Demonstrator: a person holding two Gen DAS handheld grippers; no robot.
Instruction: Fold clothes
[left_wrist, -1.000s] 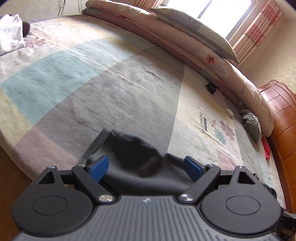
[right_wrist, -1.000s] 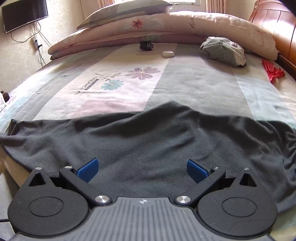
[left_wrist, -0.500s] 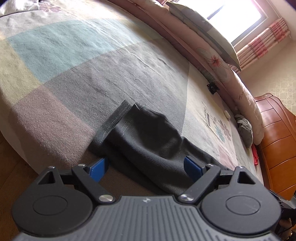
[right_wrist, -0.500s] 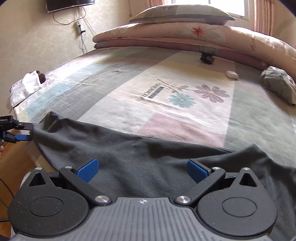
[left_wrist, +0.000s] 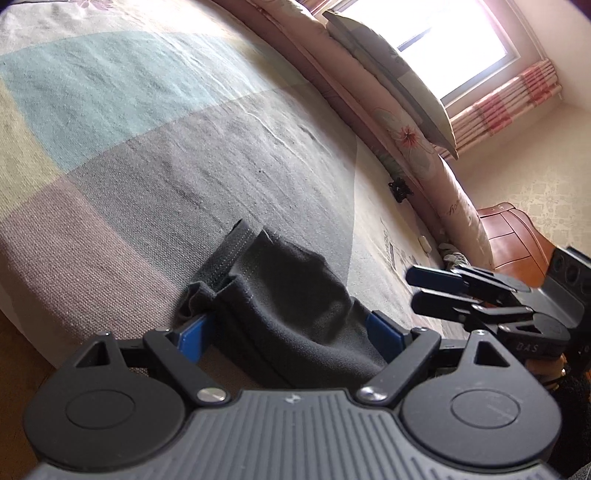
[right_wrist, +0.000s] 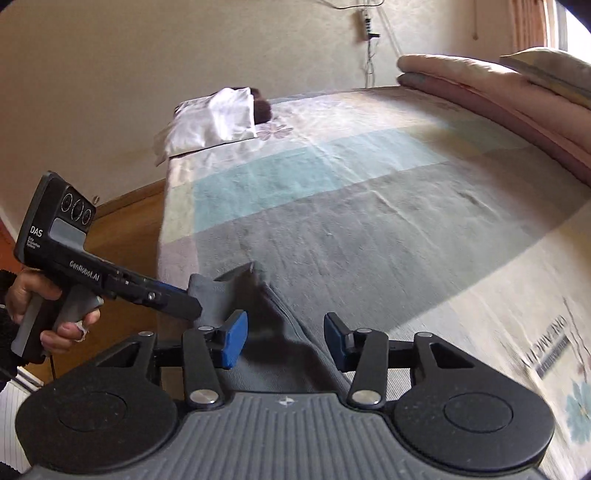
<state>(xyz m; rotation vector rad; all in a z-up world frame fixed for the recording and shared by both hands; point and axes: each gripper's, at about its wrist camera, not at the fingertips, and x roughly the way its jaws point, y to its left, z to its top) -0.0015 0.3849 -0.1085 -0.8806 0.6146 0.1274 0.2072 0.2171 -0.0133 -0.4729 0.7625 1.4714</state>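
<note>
A dark grey garment lies at the near edge of the bed, its hemmed end pointing up the bed. My left gripper is open with the cloth lying between its blue pads. My right gripper is open, partly narrowed, over the same garment close to the hem. The right gripper also shows in the left wrist view, coming in from the right. The left gripper shows in the right wrist view, its fingertips at the garment's hem.
The patchwork bedspread stretches ahead. Rolled quilts and a pillow line the far side. A white folded cloth lies at a bed corner. A wooden headboard and the bare wooden floor border the bed.
The right gripper swung left to the garment's hemmed end and its jaws narrowed. It now appears beside the left gripper. The left gripper moved in closer over the hem.
</note>
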